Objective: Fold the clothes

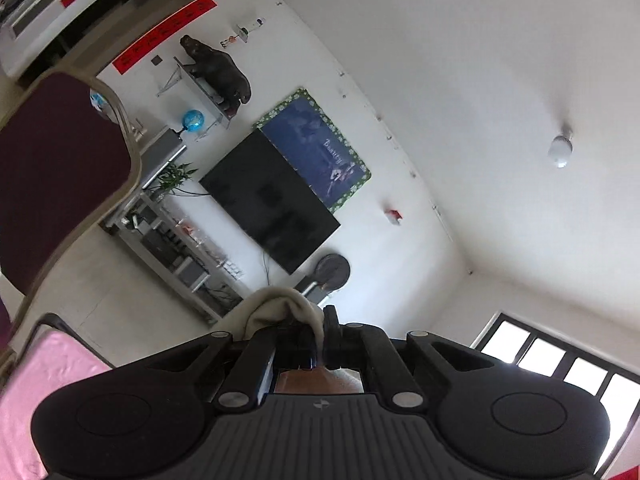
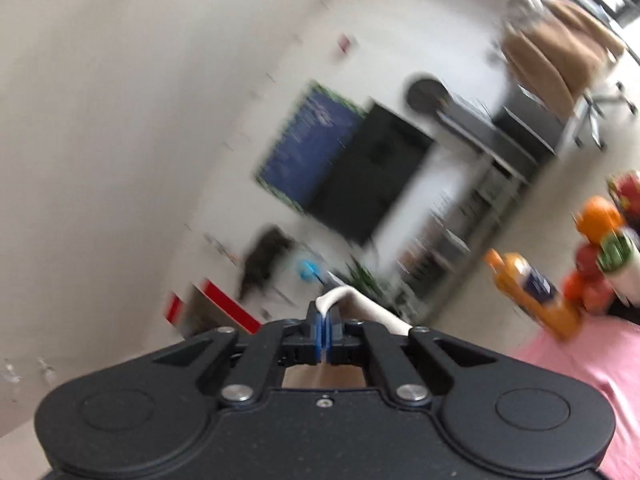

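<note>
Left wrist view: the left gripper (image 1: 318,330) is seen clamped tight on a bunched fold of cream cloth (image 1: 276,308), raised toward the wall with the television (image 1: 270,202). In the blurred right wrist view, the right gripper (image 2: 324,320) is likewise closed on an edge of the cloth (image 2: 340,294), beside a pink-covered table (image 2: 592,364).

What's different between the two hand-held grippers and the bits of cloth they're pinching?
The left hand-held gripper pinches a thick, bunched fold of cream cloth; the right hand-held gripper pinches only a thin edge. The right's blue pads show plainly; the left's look dark. The left's view is sharp, the right's blurred. Both are shut on cream fabric.
</note>
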The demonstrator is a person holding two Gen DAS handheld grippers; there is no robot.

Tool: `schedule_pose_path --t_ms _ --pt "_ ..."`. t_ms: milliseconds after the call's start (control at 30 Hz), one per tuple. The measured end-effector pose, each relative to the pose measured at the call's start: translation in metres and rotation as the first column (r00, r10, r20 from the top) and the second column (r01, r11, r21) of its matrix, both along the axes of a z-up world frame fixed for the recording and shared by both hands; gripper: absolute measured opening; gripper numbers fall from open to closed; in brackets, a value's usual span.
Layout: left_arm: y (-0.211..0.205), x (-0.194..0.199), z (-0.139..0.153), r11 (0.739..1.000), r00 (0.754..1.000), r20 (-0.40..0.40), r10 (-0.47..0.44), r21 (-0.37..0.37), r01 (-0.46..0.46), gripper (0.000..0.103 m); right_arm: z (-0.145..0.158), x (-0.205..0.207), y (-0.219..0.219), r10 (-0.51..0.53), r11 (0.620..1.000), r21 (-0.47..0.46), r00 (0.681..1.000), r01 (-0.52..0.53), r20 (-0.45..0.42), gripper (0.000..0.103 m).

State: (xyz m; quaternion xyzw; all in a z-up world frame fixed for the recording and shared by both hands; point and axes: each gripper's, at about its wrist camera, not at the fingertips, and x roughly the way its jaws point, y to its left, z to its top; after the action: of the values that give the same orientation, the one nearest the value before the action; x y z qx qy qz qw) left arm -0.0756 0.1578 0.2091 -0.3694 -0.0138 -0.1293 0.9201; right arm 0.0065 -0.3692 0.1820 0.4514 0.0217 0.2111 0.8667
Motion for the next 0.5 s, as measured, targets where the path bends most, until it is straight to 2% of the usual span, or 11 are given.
schedule_pose_path --t_ms 100,133,167,200,267,300,400,433,500 --pt "0.000 0.008 -0.005 1.000 0.998 -0.069 0.005 0.018 -0.004 0.002 0.004 -0.002 0.004 0.031 1.000 -0.002 0.999 -0.031 -0.019 0.002" --pt "0.001 0.011 -0.009 1.000 0.998 -0.063 0.007 0.024 -0.005 0.002 0.005 -0.004 0.006 0.029 0.999 -0.014 1.000 -0.029 -0.008 0.002" --pt "0.002 0.029 -0.015 0.999 0.992 -0.127 0.013 0.036 -0.008 0.004 0.004 -0.006 0.009 0.009 0.998 -0.057 1.000 -0.008 0.022 0.002" --pt "0.003 0.047 -0.022 0.999 0.981 -0.191 0.020 0.048 -0.011 0.004 0.001 0.004 0.015 -0.002 0.995 -0.102 1.000 0.002 -0.002 0.002" --pt "0.005 0.085 -0.035 0.997 0.948 -0.317 0.036 0.073 -0.013 0.002 -0.008 0.040 0.028 -0.015 0.984 -0.179 0.992 -0.008 -0.125 0.002" --pt "0.006 0.103 -0.042 0.996 0.925 -0.377 0.045 0.086 -0.013 0.002 -0.015 0.062 0.032 -0.011 0.982 -0.188 0.982 -0.024 -0.186 0.002" --pt "0.001 0.169 -0.051 0.985 0.864 -0.493 0.100 0.174 -0.015 0.002 -0.035 0.128 0.045 -0.037 0.970 -0.241 0.964 -0.028 -0.264 0.002" --pt "0.002 0.188 -0.048 0.982 0.852 -0.512 0.110 0.187 -0.015 0.002 -0.038 0.150 0.051 -0.051 0.966 -0.257 0.958 -0.025 -0.283 0.002" --pt "0.003 0.213 -0.031 0.978 0.854 -0.502 0.138 0.203 -0.038 0.002 -0.038 0.193 0.064 -0.080 0.957 -0.291 0.948 -0.014 -0.308 0.002"
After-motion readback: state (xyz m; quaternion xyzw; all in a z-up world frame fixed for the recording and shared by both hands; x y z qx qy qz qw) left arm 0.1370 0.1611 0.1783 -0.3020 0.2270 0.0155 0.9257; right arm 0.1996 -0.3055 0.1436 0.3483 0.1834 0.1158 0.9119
